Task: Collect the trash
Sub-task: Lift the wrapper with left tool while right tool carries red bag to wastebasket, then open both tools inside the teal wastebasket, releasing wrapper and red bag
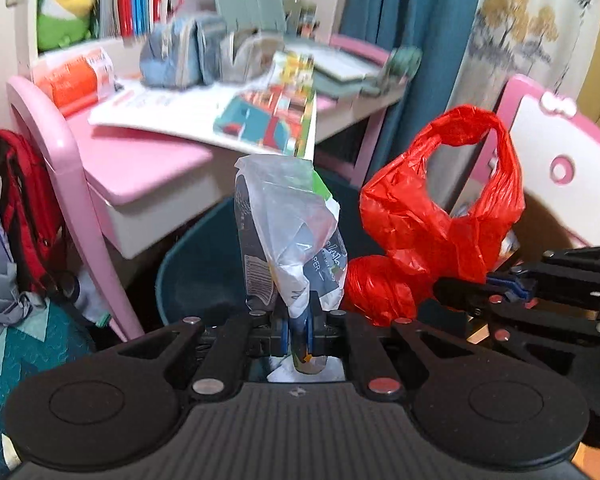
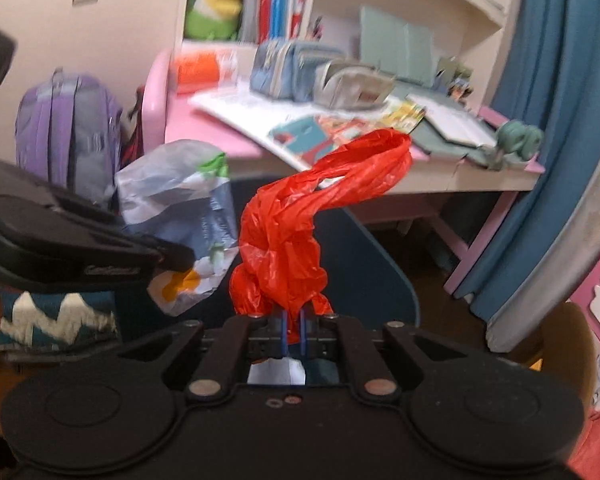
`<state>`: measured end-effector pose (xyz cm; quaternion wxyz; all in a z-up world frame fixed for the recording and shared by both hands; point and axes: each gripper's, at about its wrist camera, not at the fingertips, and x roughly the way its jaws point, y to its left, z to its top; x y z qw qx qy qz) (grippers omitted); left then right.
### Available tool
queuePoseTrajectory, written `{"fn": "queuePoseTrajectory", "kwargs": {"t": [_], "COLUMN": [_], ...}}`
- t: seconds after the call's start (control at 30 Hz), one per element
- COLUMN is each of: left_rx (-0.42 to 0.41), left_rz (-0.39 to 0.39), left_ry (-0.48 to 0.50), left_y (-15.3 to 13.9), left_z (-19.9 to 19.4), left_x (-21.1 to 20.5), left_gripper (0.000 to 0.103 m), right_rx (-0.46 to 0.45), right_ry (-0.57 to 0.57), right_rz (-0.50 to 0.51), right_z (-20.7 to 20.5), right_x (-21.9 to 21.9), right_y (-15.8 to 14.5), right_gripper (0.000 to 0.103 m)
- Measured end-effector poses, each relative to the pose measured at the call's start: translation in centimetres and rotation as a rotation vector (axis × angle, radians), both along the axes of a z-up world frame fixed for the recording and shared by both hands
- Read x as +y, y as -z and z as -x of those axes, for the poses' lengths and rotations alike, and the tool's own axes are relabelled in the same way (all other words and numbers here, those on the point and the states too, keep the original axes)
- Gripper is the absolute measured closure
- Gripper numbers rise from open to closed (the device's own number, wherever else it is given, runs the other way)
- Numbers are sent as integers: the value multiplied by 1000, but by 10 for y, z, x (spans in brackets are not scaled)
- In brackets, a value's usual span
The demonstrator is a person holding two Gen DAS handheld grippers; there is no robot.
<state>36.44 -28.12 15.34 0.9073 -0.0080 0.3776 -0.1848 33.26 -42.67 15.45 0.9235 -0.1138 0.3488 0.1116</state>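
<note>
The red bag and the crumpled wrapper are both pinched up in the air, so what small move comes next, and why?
Probably lower both toward the dark bin beneath them: the left gripper is shut on the wrapper, the right gripper on the red bag.

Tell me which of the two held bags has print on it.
The crumpled whitish bag in the left gripper: it carries a barcode and lettering. The red bag in the right gripper is plain.

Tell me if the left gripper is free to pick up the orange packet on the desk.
Probably not: the left gripper is shut on a crumpled wrapper, so the orange packet must wait.
</note>
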Motion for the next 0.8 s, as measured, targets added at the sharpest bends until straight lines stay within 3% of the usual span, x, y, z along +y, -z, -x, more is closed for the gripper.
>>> {"fn": "queuePoseTrajectory", "kwargs": {"t": [0.43, 0.8], "left_rx": [118, 150], "left_rz": [-61, -51], "left_ry": [27, 57], "left_y": [33, 37], "left_z": [-39, -37], "left_x": [-14, -21], "left_gripper": [95, 91], "right_rx": [197, 200], "right_ry": [-41, -18], "right_rz": [56, 45], "right_z": [-35, -29], "right_x": [2, -8], "right_y": [25, 19], "right_gripper": [94, 77]}}
